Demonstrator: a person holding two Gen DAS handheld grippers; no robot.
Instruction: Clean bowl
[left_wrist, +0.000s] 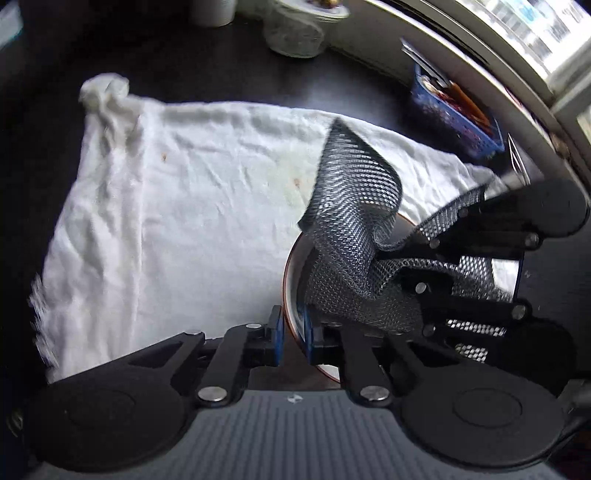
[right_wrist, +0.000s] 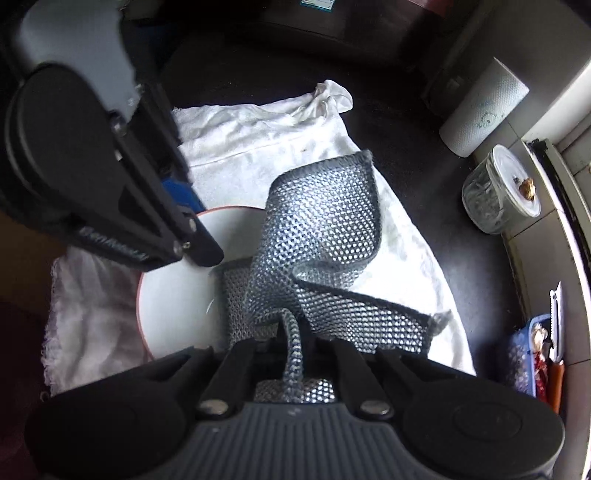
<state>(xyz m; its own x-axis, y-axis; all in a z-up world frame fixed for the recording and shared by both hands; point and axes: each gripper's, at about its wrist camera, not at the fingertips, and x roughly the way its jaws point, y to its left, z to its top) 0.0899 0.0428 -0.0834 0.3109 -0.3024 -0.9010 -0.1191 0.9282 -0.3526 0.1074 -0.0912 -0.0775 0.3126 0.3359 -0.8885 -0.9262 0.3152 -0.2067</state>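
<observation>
A white bowl (left_wrist: 294, 275) with a reddish-brown rim rests on a white towel (left_wrist: 184, 206). My left gripper (left_wrist: 293, 326) is at the bowl's near edge, its blue pads pressed on either side of the rim. In the right wrist view the left gripper (right_wrist: 195, 225) comes in from the upper left onto the bowl (right_wrist: 173, 302). A silver mesh scrubbing cloth (right_wrist: 325, 236) stands up crumpled over the bowl's right half. My right gripper (right_wrist: 293, 341) is shut on a twisted strand of it. The mesh cloth (left_wrist: 351, 221) hides most of the bowl's inside.
The towel lies on a dark countertop. A lidded glass jar (right_wrist: 495, 195) and a paper towel roll (right_wrist: 484, 114) stand at the right. A blue basket (left_wrist: 454, 114) of utensils sits by the light wall ledge.
</observation>
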